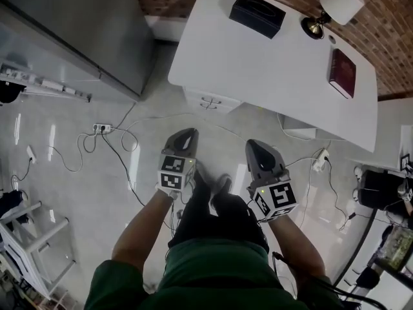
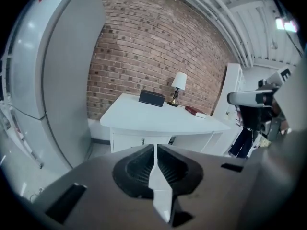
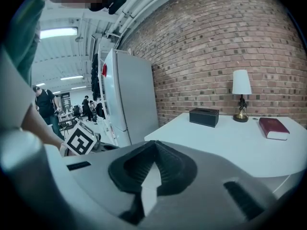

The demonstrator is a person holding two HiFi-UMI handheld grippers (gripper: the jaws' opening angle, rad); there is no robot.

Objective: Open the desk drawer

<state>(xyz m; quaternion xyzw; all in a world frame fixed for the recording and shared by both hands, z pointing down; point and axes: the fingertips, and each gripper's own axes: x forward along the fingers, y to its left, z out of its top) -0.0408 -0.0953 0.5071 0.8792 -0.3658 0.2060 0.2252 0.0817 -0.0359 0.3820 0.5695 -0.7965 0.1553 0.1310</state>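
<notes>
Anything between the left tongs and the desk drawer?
Nothing visible. The left tongs, shut and empty, look straight at the closed drawer under the desk, with only floor between them. A power strip lies on the floor off to the side, out of the line.

It looks like a lab hall with a staged room: a white desk (image 1: pixel 271 60) before a brick wall (image 1: pixel 393 47) at upper right, loose cables (image 1: pixel 102 128) on the glossy floor (image 1: pixel 58 105), and people (image 3: pixel 45 104) under strip lights (image 3: pixel 57 32) at the right gripper view's far left.
</notes>
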